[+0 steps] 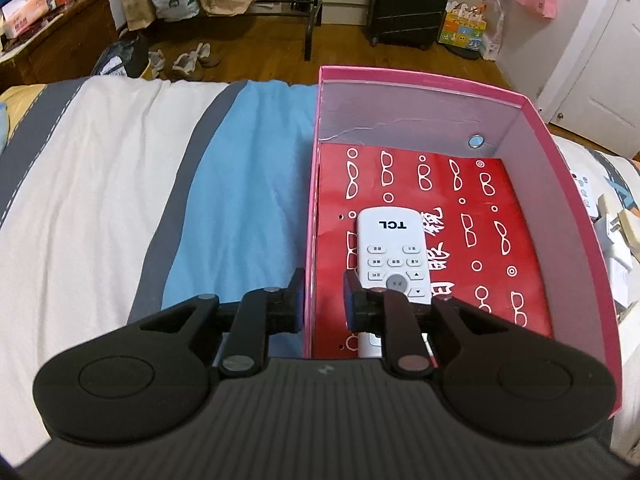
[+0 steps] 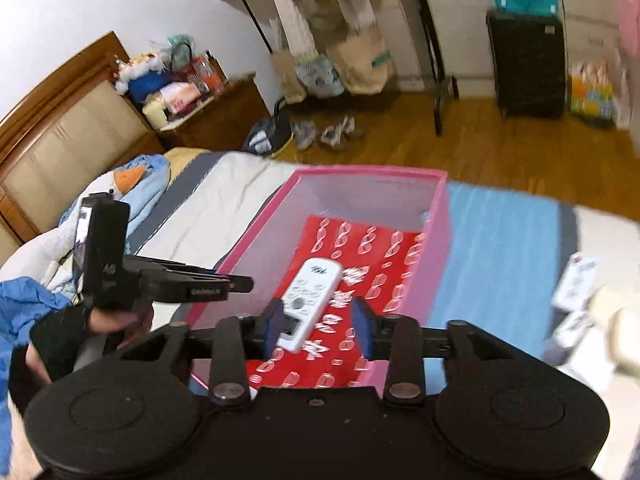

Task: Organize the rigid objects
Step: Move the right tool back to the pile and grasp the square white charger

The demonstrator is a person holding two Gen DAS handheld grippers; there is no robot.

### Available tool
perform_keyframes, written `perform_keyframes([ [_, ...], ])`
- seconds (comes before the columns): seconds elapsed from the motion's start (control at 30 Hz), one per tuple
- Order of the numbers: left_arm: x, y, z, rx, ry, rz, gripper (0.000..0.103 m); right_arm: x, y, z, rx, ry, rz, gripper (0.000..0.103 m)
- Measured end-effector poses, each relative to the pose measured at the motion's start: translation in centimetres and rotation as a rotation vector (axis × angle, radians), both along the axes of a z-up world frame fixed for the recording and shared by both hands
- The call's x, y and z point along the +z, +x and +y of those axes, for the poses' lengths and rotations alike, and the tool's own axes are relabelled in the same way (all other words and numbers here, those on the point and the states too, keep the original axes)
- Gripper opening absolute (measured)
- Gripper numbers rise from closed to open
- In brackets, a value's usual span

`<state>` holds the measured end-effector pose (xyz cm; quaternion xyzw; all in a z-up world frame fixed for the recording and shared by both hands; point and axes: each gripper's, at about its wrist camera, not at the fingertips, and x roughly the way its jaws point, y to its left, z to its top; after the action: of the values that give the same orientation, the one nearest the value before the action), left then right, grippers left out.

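From the left wrist view, one bed cover of white cloth with grey stripes fills the left side, with one broad blue band running beside the box. On the wooden floor beyond it lie two pale shoes, and one black hard-shell suitcase stands further right.

The left gripper straddles the near left wall of the one open pink cardboard box. One finger is outside and one inside. The jaws are only a little apart, a gap shows beside the thin wall, and they grasp nothing.

Inside the box lies one red sheet printed with white spectacles. On it, in the near left part, rests one white TCL remote control, face up, its near end hidden under the inner finger. One small round silver stud sits on the far inner wall. To the right of the box a few small white items lie on the bed; their number cannot be told.

In the blurred right wrist view, one bare hand holds the left tool at the left. The right gripper hangs above the box with its jaws well apart and empty, the remote below them.
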<state>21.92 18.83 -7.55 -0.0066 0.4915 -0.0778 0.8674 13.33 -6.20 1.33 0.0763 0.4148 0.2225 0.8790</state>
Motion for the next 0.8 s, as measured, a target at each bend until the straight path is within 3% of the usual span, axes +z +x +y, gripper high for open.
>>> perform_keyframes([
  [0.17,-0.2,-0.1,-0.2,0.013,0.072,-0.032,0.013,-0.2,-1.5,-3.4,-0.073,-0.085,-0.090,0.056],
  [0.23,-0.3,0.0,0.1,0.019,0.069,-0.024,0.013,-1.3,-0.9,-5.3,-0.132,-0.111,-0.038,0.056],
  [0.5,-0.3,0.0,-0.6,-0.017,0.064,-0.005,0.014,-8.0,1.2,-13.8,-0.404,0.042,0.272,0.057],
  [0.7,-0.5,0.4,-0.8,-0.006,0.067,0.011,0.017,-11.6,1.2,-13.9,-0.499,-0.091,0.331,0.062],
  [0.8,-0.7,0.4,-0.8,-0.011,0.062,0.017,0.017,-13.2,1.8,-13.5,-0.508,-0.062,0.347,0.067],
])
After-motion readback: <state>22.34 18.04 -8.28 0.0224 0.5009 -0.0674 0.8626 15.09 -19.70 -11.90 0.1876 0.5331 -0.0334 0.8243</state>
